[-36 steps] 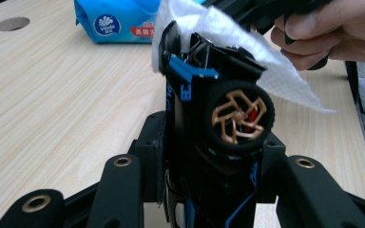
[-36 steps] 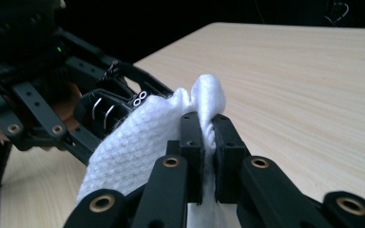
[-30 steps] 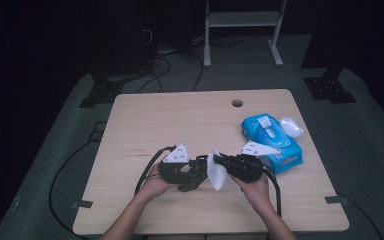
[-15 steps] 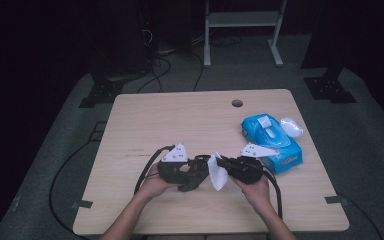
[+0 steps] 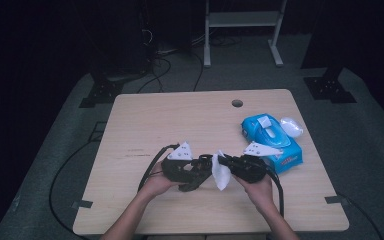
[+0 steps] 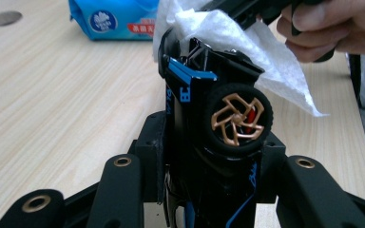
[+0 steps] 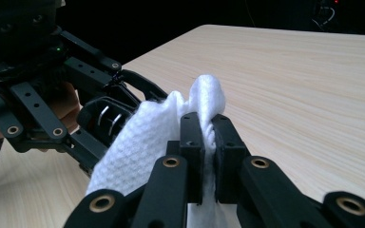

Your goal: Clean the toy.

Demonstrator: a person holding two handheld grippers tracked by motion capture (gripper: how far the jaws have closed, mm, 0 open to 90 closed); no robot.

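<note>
A black and blue toy car (image 6: 218, 109) with a gold-spoked wheel stands nose-up between the jaws of my left gripper (image 6: 211, 152), which is shut on it. My right gripper (image 7: 209, 128) is shut on a white wipe (image 7: 142, 137), and the wipe (image 6: 247, 42) lies against the far end of the car. From above, both grippers meet near the table's front edge: the left gripper (image 5: 200, 172) with the car (image 5: 203, 164), the right gripper (image 5: 223, 162) with the wipe (image 5: 221, 175) hanging between them.
A blue pack of wipes (image 5: 270, 137) lies at the right side of the wooden table (image 5: 180, 120), its flap open and a white lid (image 5: 291, 126) beside it. A cable hole (image 5: 237, 103) sits near the far edge. Cables trail off the left front.
</note>
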